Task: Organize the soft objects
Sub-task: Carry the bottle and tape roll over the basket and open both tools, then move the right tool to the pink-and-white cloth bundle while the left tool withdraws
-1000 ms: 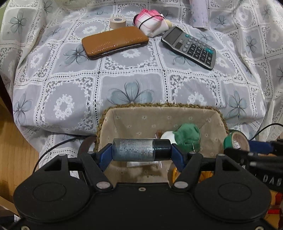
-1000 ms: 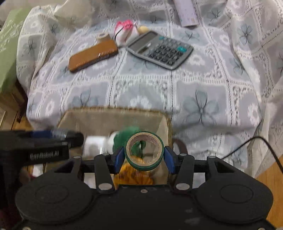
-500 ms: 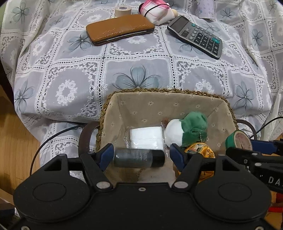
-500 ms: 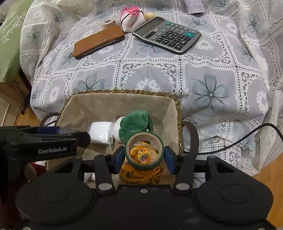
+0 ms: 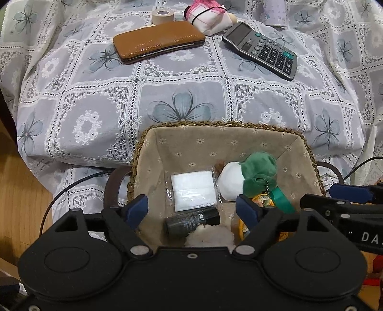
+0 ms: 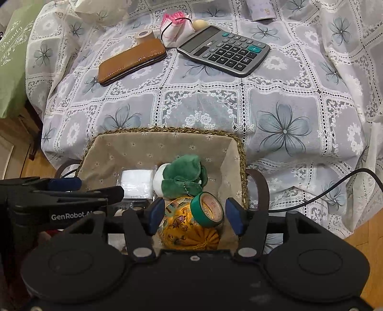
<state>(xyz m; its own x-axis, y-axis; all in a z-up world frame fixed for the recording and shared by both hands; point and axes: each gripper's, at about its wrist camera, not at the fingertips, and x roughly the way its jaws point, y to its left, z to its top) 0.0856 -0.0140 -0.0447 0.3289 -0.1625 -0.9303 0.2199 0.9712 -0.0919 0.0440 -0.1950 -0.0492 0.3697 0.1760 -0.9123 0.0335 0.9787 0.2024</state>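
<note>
I am working in a home, at a table draped in a white lace tablecloth with grey-blue flower panels (image 5: 182,105). Beyond that cloth's middle lie a tan leather wallet (image 5: 158,41), a grey desk calculator (image 5: 261,50) and a small beige roll of tape (image 5: 162,17). At the cloth's near edge sits a woven straw basket with a beige flowered fabric lining (image 5: 215,143). Below the cloth's left side, a wooden plank floor (image 5: 21,208) shows.

Below the left hand-held gripper (image 5: 191,210), the bottle (image 5: 191,221) lies in the basket (image 5: 215,126); the tape roll (image 6: 207,210) rests on the pouch (image 6: 189,229) to its right.
</note>
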